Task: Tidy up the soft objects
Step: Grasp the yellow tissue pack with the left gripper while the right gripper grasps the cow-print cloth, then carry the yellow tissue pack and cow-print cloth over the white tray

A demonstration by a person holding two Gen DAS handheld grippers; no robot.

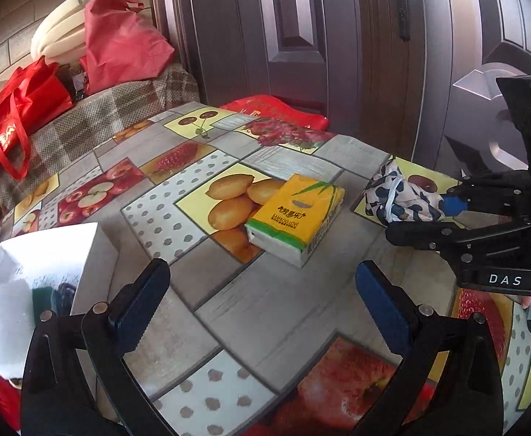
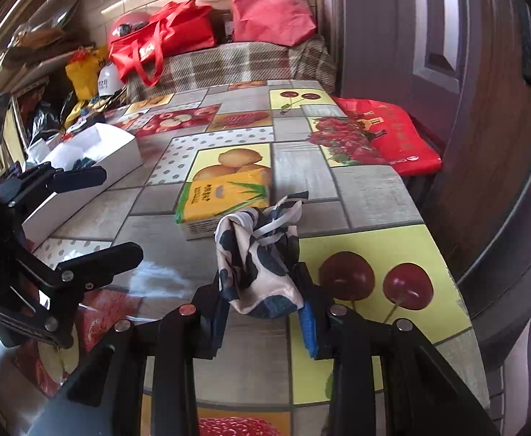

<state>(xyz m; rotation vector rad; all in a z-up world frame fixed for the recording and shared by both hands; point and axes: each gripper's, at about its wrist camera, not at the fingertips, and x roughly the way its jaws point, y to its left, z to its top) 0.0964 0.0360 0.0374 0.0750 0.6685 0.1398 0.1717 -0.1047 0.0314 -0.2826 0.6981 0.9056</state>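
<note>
The right gripper (image 2: 262,312) pinches the light, floppy spotted pouch (image 2: 256,265) by its bunched body; the left gripper (image 1: 262,298) hangs wide open near the tissue pack (image 1: 294,214).

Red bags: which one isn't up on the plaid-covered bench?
The flat red bag with gold print, lying beside the table's far right edge by the door. The other two sit on the plaid bench.

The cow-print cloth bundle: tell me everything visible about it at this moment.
The cow-print cloth bundle is a soft, slightly shiny fabric, white with dark navy-black blotches, bunched up and tied with a white cord near its top. The right claw is shut on its lower end. It sits over the fruit-print tablecloth, just in front of the yellow tissue pack.
</note>
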